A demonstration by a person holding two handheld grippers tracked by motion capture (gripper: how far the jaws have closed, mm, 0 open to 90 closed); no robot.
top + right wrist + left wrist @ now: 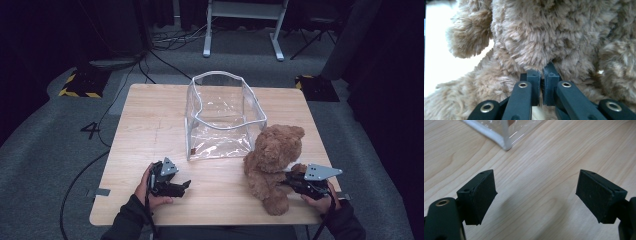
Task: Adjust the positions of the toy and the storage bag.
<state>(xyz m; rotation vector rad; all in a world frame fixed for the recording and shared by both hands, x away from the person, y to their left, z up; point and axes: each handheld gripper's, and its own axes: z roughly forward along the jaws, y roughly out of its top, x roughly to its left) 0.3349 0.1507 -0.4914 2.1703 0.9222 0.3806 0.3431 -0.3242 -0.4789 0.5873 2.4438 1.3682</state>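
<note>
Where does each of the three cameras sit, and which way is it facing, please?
High view: above the person's side, looking forward and down on the table; shows both forearms, left gripper, right gripper.
Left gripper view: rides the left gripper, looking down at bare tabletop; jaws apart.
Right gripper view: rides the right gripper, facing the teddy bear; jaws pinched on fur.
Shared: high and left gripper views both show the clear bag.

One light wooden rectangular table [150,130] is carrying one clear plastic open-topped bag with white edging [223,117] and one brown plush teddy bear [272,162]. Two black two-jaw handheld grippers are operating: one left gripper [186,184] and one right gripper [286,180]. Two yellow-and-black striped floor markers [80,85] are lying beyond the table.
</note>
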